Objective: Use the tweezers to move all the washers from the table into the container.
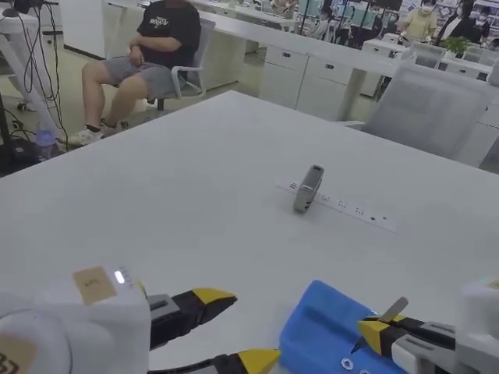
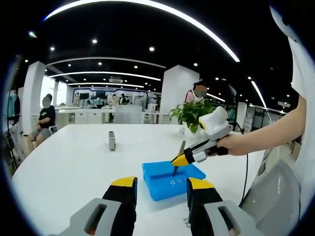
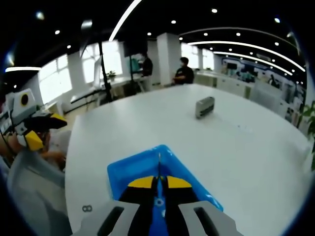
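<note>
On the table (image 3: 147, 123) lie two washers (image 3: 87, 208).

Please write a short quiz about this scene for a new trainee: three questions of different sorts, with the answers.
1. True or false: the left gripper has its jaws open.
2. What does the right gripper hold? A) tweezers B) a spoon C) nothing
3. Fill in: the tips of the tweezers are over the blue ____.
Key: 1 true; 2 A; 3 container.
</note>
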Available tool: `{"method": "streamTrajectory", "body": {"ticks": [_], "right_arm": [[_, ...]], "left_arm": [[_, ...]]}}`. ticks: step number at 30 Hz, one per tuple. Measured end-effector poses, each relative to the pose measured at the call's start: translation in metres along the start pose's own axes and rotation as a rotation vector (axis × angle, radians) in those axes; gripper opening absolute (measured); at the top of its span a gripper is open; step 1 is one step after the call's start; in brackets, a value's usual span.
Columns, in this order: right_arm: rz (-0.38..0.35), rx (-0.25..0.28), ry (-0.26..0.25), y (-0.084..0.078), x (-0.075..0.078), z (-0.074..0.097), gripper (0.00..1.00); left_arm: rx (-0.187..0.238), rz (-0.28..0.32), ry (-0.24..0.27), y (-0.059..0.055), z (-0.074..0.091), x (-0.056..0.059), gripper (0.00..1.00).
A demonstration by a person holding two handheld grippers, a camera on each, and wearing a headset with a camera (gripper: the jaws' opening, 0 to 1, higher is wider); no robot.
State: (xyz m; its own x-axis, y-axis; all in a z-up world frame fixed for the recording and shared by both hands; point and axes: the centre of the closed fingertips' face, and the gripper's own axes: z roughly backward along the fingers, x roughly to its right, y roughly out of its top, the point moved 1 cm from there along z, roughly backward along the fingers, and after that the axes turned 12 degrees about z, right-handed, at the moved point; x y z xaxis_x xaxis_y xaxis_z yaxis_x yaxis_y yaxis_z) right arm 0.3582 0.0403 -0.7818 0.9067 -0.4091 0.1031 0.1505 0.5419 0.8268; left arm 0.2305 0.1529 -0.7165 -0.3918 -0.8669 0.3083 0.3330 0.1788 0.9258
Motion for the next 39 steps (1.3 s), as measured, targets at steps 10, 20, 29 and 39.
{"method": "streamTrajectory", "body": {"ticks": [10,20,29,39], "right_arm": [[0.006,0.07,0.001,0.022,-0.017,0.021,0.04],[0.021,0.101,0.048,0.029,-0.038,0.032,0.04],[0.002,0.071,0.164,0.015,-0.082,0.022,0.04],[0.023,0.003,0.272,-0.015,-0.122,0.001,0.04]], "left_arm": [[-0.016,-0.006,-0.009,-0.002,-0.001,0.002,0.39],[-0.013,-0.016,-0.005,-0.001,-0.001,0.002,0.36],[-0.009,-0.014,0.001,-0.001,-0.001,0.0,0.36],[-0.006,-0.012,0.0,-0.001,-0.001,0.0,0.36]]}}
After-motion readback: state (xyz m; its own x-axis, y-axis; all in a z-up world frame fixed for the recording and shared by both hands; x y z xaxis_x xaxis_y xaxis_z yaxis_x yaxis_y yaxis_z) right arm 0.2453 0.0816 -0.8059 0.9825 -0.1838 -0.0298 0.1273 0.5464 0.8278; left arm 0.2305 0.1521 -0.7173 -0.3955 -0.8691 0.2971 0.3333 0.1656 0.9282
